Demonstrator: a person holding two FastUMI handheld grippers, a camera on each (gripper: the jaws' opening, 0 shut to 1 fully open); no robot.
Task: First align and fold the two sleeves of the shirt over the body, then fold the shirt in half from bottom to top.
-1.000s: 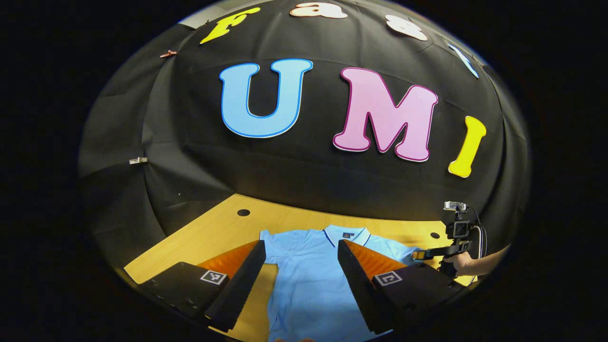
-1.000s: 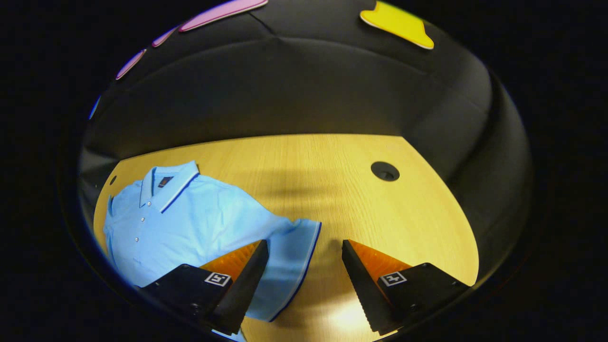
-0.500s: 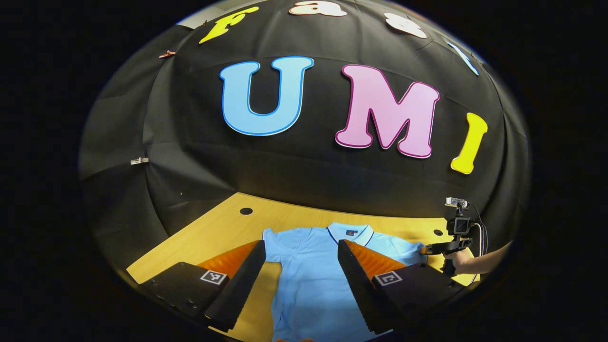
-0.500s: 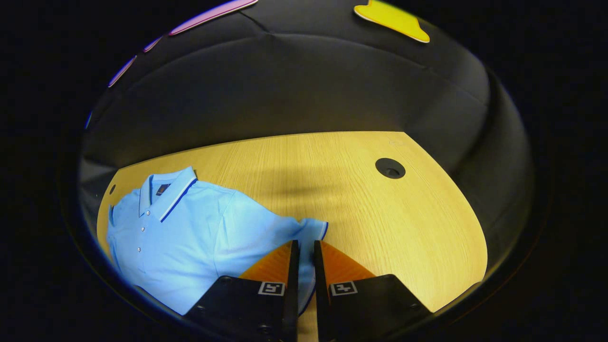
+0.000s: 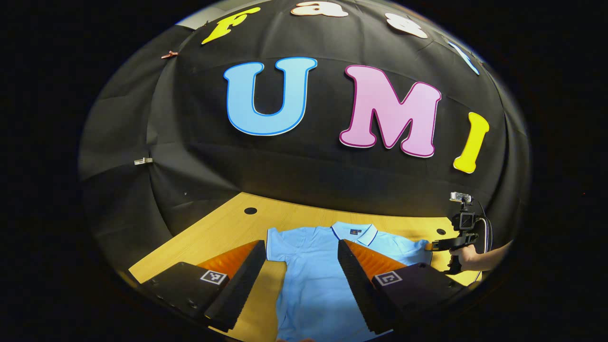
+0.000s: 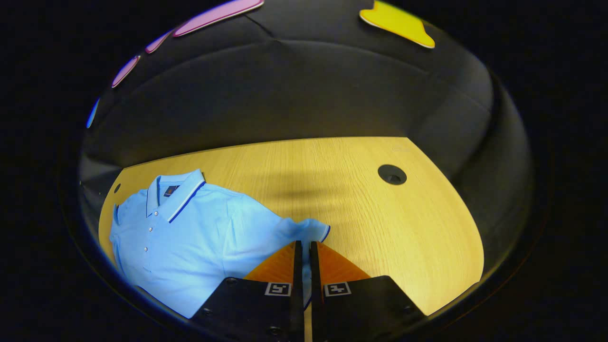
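Shirt [image 6: 190, 237], light, limp knit lying flat on the surface [image 6: 380, 223], drapes when lifted: right gripper [image 6: 306, 251] jaws are closed on its sleeve cuff [image 6: 316, 230], left gripper [image 5: 301, 270] jaws open above the body.

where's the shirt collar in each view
Left gripper view: the collar sits low centre, just above the left gripper's fingers.
Right gripper view: the collar lies at mid-left, on the shirt's far end.
Shared landmark: the round table hole.
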